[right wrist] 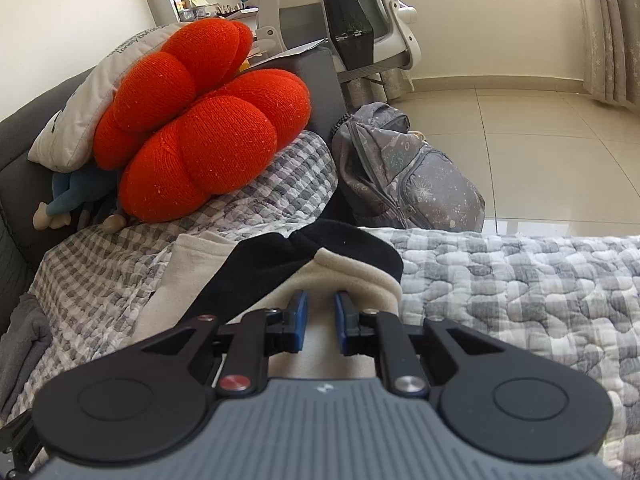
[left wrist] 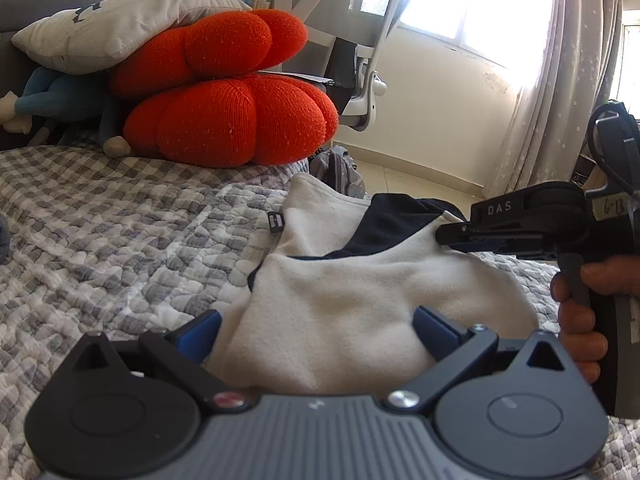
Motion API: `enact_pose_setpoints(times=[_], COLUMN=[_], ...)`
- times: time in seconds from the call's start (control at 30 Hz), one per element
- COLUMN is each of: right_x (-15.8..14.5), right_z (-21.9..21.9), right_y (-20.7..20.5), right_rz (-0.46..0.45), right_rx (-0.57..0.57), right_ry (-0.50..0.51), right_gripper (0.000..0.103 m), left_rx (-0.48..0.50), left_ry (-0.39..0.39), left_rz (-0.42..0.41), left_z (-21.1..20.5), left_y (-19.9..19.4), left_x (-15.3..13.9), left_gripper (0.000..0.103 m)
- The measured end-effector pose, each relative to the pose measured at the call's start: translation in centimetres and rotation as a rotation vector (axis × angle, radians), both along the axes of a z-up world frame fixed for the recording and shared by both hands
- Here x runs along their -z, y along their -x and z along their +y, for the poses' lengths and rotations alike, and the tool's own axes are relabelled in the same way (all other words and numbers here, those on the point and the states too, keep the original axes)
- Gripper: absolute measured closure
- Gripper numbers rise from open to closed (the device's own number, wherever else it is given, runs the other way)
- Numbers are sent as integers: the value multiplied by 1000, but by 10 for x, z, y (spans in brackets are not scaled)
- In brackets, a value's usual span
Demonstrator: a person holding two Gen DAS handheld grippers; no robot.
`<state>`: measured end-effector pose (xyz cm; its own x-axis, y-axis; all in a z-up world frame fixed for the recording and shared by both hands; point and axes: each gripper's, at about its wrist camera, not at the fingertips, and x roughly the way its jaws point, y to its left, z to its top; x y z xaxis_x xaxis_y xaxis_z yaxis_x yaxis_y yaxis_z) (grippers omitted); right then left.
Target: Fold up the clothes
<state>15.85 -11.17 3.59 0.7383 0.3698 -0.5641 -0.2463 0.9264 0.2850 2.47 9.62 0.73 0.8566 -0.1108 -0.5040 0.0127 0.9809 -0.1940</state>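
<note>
A cream fleece garment with a dark navy part lies bunched on the checked grey bed cover. My left gripper is open, its blue pads wide apart on either side of the cream cloth's near edge. My right gripper comes in from the right, held by a hand, its tips at the garment's far right edge. In the right wrist view the right gripper has its jaws narrowly apart over a cream fold, with the navy part just beyond. Nothing is clearly gripped.
Two red knitted cushions and a grey pillow are piled at the head of the bed, with a blue plush toy below. A grey backpack stands on the tiled floor beside the bed. An office chair stands behind.
</note>
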Motion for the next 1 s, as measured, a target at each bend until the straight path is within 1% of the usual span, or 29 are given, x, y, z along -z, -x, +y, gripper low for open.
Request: enact_pose_setpoints(times=[0.13, 0.3, 0.37, 0.4, 0.43, 0.47, 0.5, 0.53, 0.63, 0.67, 0.73, 0.8, 0.9, 1.0], right_x=[3, 10, 7, 3, -1, -5, -9, -10, -12, -12, -6, 3, 11, 19], right_z=[0, 17, 20, 20, 17, 12, 6, 2, -12, -17, -32, -43, -50, -47], right_y=[-14, -17, -14, -10, -4, 5, 15, 25, 54, 62, 77, 93, 116, 124], right_rz=[-16, -64, -63, -63, -66, -77, -89, -97, -90, -73, 7, 67, 99, 132], right_rx=[-7, -11, -8, -12, -15, -1, 17, 29, 48, 56, 88, 103, 99, 78], right_ry=[35, 149, 178, 175, 153, 108, 60, 34, -19, -50, -173, -291, -404, -474], right_gripper=[88, 88, 87, 83, 72, 64, 47, 38, 38, 38, 38, 38, 38, 38], left_rx=[1, 2, 3, 4, 5, 6, 6, 8, 12, 13, 14, 13, 11, 11], left_ry=[6, 5, 7, 9, 10, 13, 17, 21, 37, 42, 49, 48, 43, 42], left_rz=[0, 1, 3, 3, 3, 5, 7, 9, 18, 21, 25, 25, 23, 23], left_z=[1, 1, 1, 2, 2, 3, 3, 4, 6, 7, 7, 7, 7, 6], left_y=[0, 0, 0, 0, 0, 0, 0, 0, -1, -1, -2, -2, -2, -2], left_x=[0, 0, -1, -1, -1, -1, -1, -1, -1, 0, 0, -1, -1, -1], left_gripper=[0, 0, 0, 0, 0, 0, 0, 0, 0, 0, 0, 0, 0, 0])
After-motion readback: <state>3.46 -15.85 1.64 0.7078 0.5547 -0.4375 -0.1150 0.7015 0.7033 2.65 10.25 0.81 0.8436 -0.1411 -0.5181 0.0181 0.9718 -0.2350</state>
